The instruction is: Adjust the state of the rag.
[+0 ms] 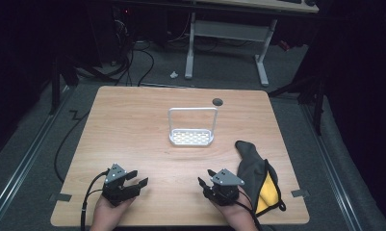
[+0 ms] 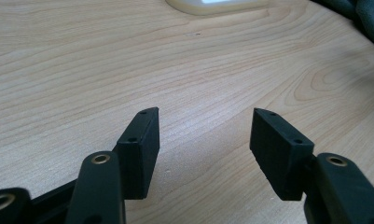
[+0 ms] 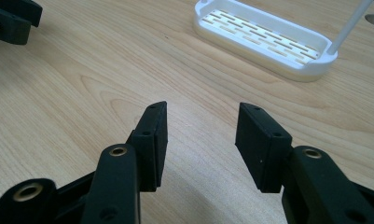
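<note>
A white slotted rack (image 1: 191, 137) with a tall hoop handle stands at the middle of the wooden table (image 1: 133, 125). A dark grey cloth with yellow lining (image 1: 259, 178) lies at the right front. My left gripper (image 1: 138, 179) rests near the front left edge, open, with bare wood between its fingers (image 2: 142, 144). My right gripper (image 1: 205, 179) sits at the front centre-right, just left of the cloth, open and holding nothing (image 3: 201, 133). The rack's base (image 3: 268, 39) lies ahead of the right gripper, with the left gripper's jaw tip at that view's top left.
A round cable hole (image 1: 217, 101) is in the table's far right part. Beyond the table stand a white desk frame (image 1: 229, 33) and loose cables on grey floor. Broad bare wood lies between the grippers and the rack.
</note>
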`<state>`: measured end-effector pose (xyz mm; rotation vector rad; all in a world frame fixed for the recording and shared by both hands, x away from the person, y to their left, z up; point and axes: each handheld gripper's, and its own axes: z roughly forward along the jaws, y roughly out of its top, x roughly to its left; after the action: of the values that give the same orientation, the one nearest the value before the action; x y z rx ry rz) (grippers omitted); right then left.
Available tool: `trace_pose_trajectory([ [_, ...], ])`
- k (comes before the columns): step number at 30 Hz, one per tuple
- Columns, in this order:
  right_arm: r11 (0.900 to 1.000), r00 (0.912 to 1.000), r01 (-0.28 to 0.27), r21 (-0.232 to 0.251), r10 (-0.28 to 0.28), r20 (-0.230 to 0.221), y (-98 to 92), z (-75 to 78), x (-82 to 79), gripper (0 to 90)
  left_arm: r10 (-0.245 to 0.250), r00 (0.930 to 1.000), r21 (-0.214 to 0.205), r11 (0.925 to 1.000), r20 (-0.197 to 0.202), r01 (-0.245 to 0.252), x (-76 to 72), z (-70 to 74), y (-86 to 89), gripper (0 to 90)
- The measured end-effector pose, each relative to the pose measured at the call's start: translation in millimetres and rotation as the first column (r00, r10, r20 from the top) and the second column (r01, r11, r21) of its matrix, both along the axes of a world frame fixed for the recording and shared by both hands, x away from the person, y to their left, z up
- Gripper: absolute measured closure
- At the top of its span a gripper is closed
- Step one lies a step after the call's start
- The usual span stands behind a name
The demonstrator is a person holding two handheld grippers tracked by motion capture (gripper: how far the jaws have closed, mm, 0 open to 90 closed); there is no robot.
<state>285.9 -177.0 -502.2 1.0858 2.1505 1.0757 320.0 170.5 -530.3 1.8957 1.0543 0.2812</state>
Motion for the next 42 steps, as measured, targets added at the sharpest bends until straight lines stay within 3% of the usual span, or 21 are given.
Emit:
trace_pose_trajectory([
  [8, 1.0, 1.0, 0.0, 0.007, 0.0, 0.009, -3.3, 2.3, -3.0, 54.4, -0.011, 0.9999, -0.014, 0.9999, -0.004, 0.011, -0.1, 1.6, 1.5, 44.0],
  [14, 0.9987, 0.9989, 0.042, 0.03, -0.042, 0.022, -15.7, 11.9, -8.7, 53.9, -0.026, 0.9996, -0.017, 0.9995, 0.001, 0.026, -0.6, 3.2, 1.7, 43.0],
  [20, 0.9886, 0.9888, 0.137, 0.063, -0.14, 0.052, -49.8, 28.3, -13.3, 52.9, -0.032, 0.9995, -0.011, 0.9994, 0.005, 0.032, -1.5, 4.3, 0.9, 42.7],
  [23, 0.973, 0.9739, 0.211, 0.093, -0.218, 0.064, -76.7, 37.3, -14.9, 52.6, -0.032, 0.9995, -0.01, 0.9994, 0.004, 0.032, -1.5, 4.3, 1.2, 42.6],
  [27, 0.9572, 0.9563, 0.276, 0.086, -0.283, 0.074, -102.3, 39.8, -17.7, 52.4, -0.031, 0.9995, -0.009, 0.9995, 0.001, 0.031, -0.9, 3.8, 1.7, 42.6],
  [29, 0.9533, 0.9526, 0.289, 0.088, -0.295, 0.072, -106.6, 40.0, -18.0, 52.4, -0.03, 0.9995, -0.007, 0.9995, 0.001, 0.03, -0.8, 3.6, 1.7, 42.6],
  [30, 0.9431, 0.9436, 0.319, 0.094, -0.325, 0.063, -118.3, 40.7, -18.1, 52.5, -0.03, 0.9995, -0.005, 0.9995, 0.001, 0.03, -0.7, 3.3, 1.6, 42.6],
  [35, 0.9147, 0.9146, 0.397, 0.077, -0.401, 0.052, -139.8, 38.0, -17.0, 52.3, -0.032, 0.9995, -0.004, 0.9995, -0.002, 0.032, -0.8, 3.0, 0.7, 42.5],
  [39, 0.9075, 0.909, 0.415, 0.064, -0.417, 0.013, -146.3, 28.9, -12.5, 54.2, -0.033, 0.9994, -0.006, 0.9994, -0.002, 0.033, -1.1, 2.9, -0.2, 42.4],
  [42, 0.9088, 0.9103, 0.413, 0.056, -0.414, -0.001, -146.5, 24.5, -10.8, 58.9, -0.032, 0.9995, -0.004, 0.9995, 0.0, 0.032, -1.4, 2.9, -0.4, 42.1],
])
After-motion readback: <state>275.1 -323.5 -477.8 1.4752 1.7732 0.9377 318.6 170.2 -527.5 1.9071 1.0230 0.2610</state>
